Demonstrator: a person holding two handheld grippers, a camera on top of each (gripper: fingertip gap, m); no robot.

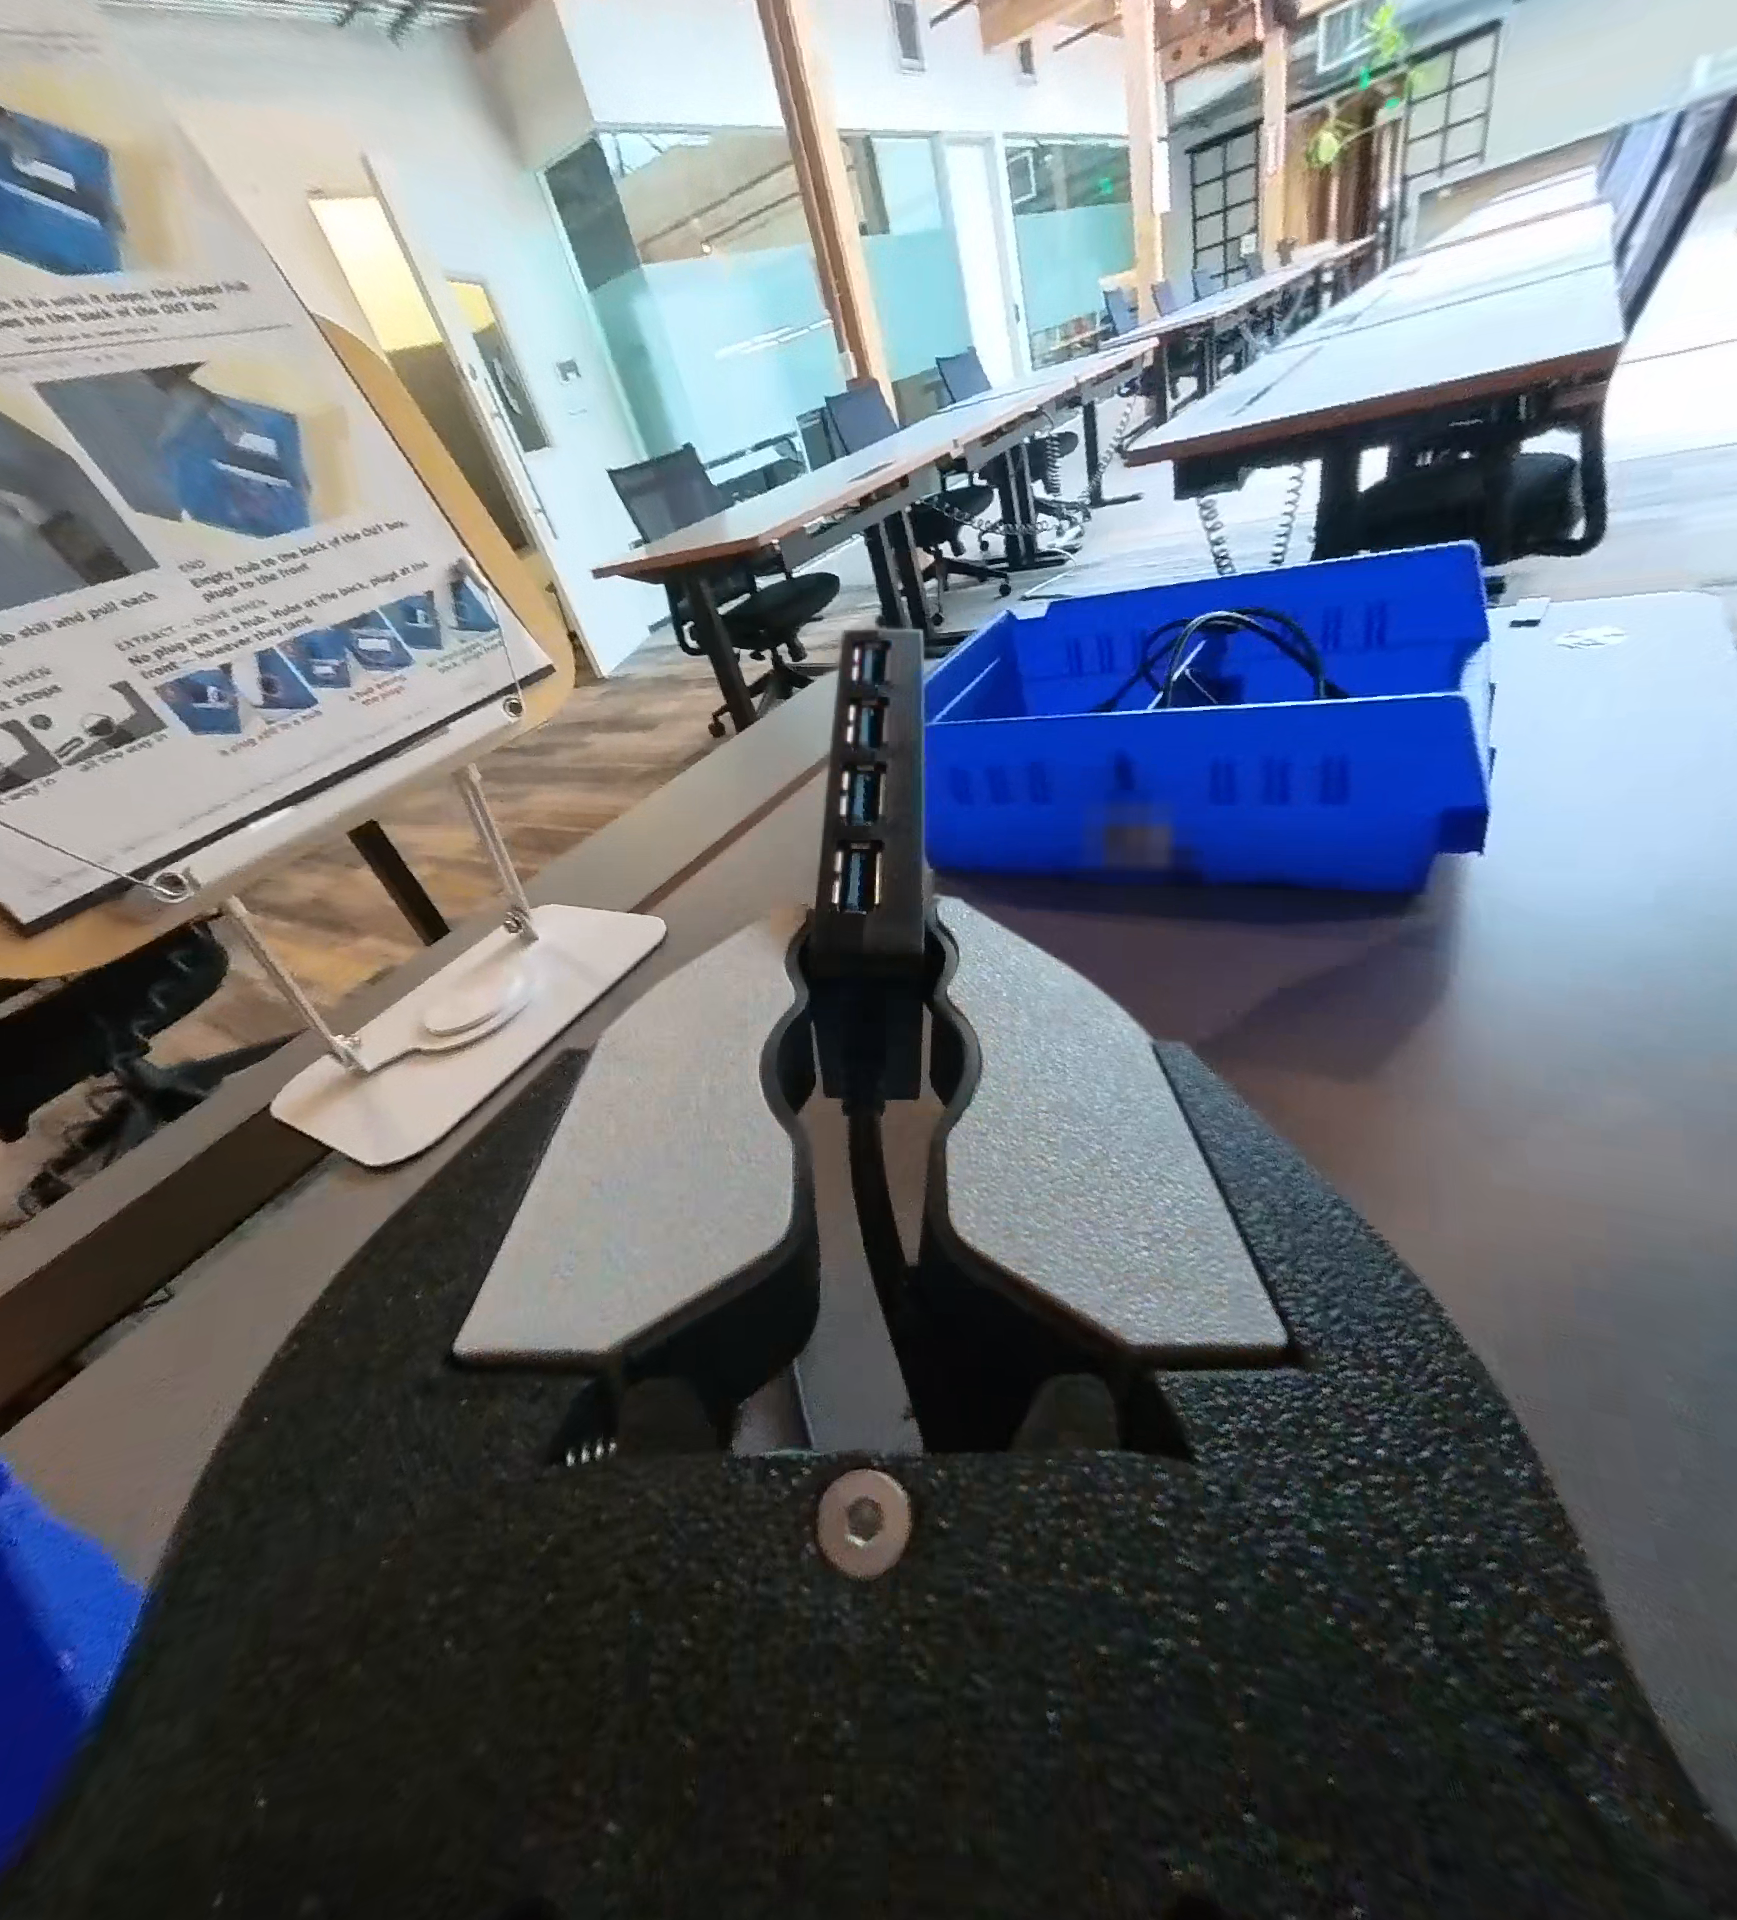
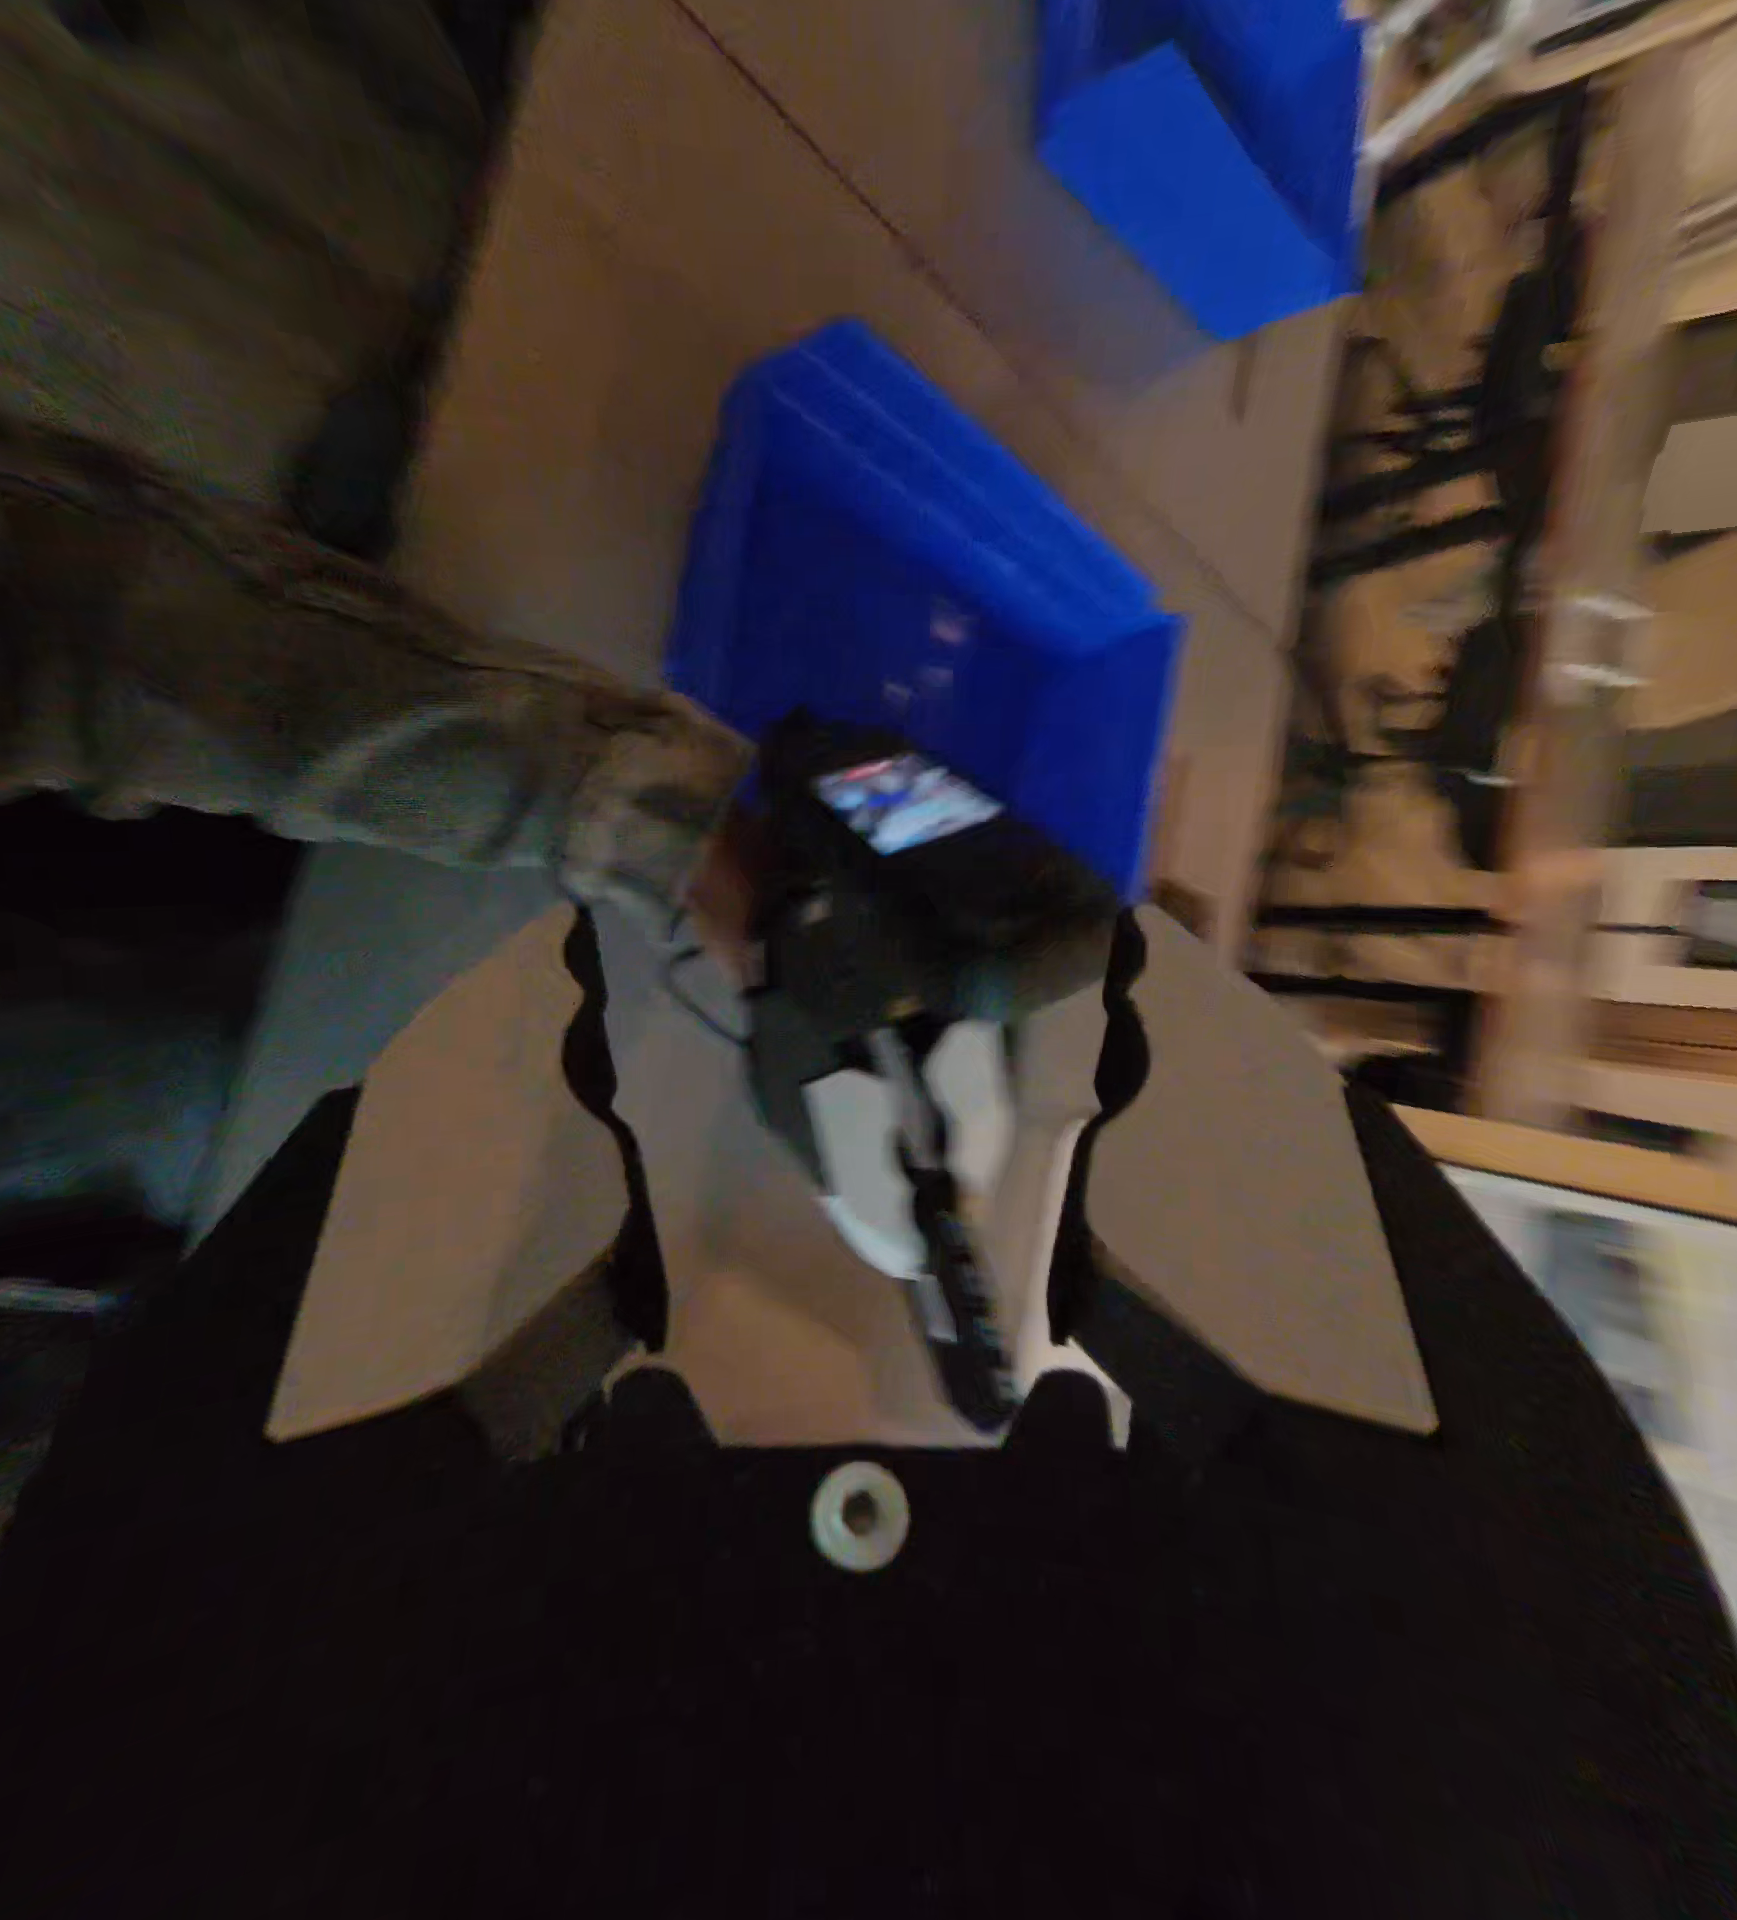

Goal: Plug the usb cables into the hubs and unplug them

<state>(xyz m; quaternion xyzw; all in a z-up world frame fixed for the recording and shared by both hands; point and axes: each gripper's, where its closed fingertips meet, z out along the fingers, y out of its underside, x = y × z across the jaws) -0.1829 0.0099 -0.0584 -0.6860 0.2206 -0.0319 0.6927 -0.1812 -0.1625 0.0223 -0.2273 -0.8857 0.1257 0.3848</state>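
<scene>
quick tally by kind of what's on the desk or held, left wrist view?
USB hub, clamped in the left gripper: 1
Blue bins: 2
Cable in the far bin: 1
Instruction sheet stand: 1
Total: 5

I see long wood-edged desks [image 1: 957,436] in rows | black office chairs [image 1: 739,613] beside them | frosted glass partitions [image 1: 739,343] behind | wooden column [image 1: 822,187] | wood-plank floor [image 1: 552,758] | daylight brightens my far windows [image 1: 1446,114].
</scene>
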